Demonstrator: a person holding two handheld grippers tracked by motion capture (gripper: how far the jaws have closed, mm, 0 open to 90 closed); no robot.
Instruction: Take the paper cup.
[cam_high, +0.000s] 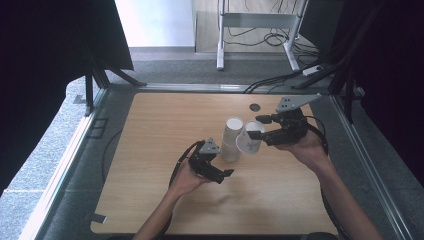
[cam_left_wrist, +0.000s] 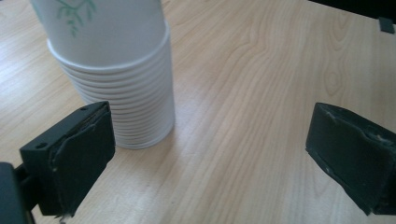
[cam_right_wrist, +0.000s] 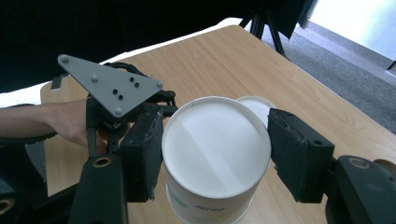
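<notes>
- The right gripper (cam_right_wrist: 215, 158) clamps a single paper cup (cam_right_wrist: 215, 154), tilted beside the stack of paper cups (cam_high: 232, 139).
- The left gripper (cam_left_wrist: 205, 158) gapes empty; its view reveals the stack's ribbed rims on the wooden table (cam_left_wrist: 261, 93).

Both forearms enter from the bottom of the high view, each hand holding a gripper. The left gripper (cam_high: 226, 173) points toward the right, low over the surface, its jaws spread wide with nothing between the pads. The right gripper (cam_high: 254, 133) points left, held higher, its jaws closed against both sides of a load.
</notes>
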